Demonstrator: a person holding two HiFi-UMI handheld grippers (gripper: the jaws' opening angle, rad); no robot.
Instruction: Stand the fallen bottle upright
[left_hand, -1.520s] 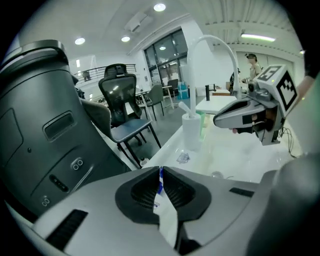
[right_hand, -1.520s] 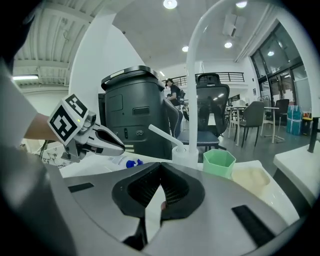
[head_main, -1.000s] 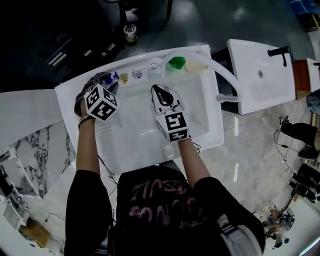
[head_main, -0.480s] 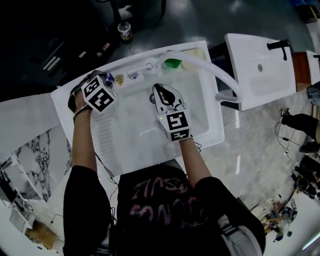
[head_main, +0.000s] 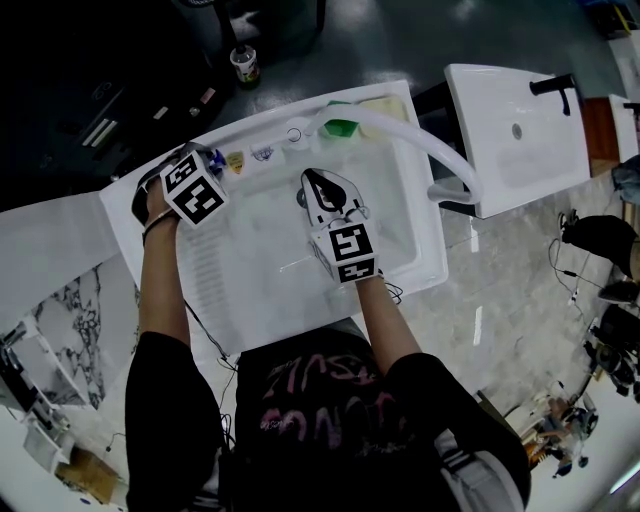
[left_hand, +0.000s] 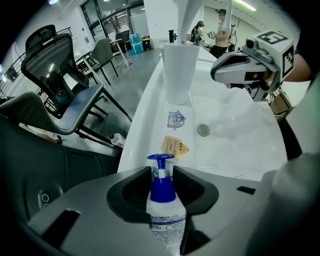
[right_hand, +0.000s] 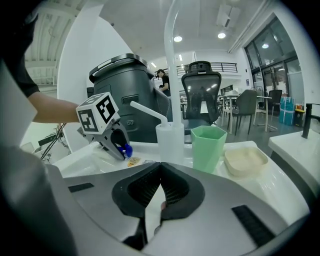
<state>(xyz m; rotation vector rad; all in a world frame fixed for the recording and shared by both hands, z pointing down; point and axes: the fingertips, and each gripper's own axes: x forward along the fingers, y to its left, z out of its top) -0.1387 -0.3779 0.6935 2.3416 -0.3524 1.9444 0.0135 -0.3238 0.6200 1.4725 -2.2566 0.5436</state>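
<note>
The person leans over the white sink (head_main: 260, 260) with both forearms stretched out across it. On the left, the left forearm (head_main: 160, 290) reaches to the back ledge, the wrist bent so that the left gripper (left_hand: 162, 172) points steeply down at the ledge's left end. Its fingers have just been closing and they clamp the bottle (left_hand: 163, 210). The bottle runs lengthwise between them, its white body back toward the hand and its blue pump head (left_hand: 160, 159) poking past the fingertips, close over the ledge. I can't make out whether it rests on anything.

Further along the ledge lie a yellow sticker (left_hand: 175, 146) and a blue sticker (left_hand: 176, 120). After them comes the tap (left_hand: 177, 72), whose long white spout arches out to the right. The drain (left_hand: 203, 130) shows in the basin floor.

The right forearm (head_main: 385, 320) holds the right gripper (right_hand: 160, 165) over the middle of the basin, tilted gently down toward the back wall. Its fingers are clenched tip to tip on nothing.

Just right of the tap stands a green cup (right_hand: 208, 147), with a cream dish (right_hand: 245, 161) beside it. The marble worktop (head_main: 480, 310) lies at the sink's front right, and a second white basin (head_main: 520, 150) sits well apart on the far right.
</note>
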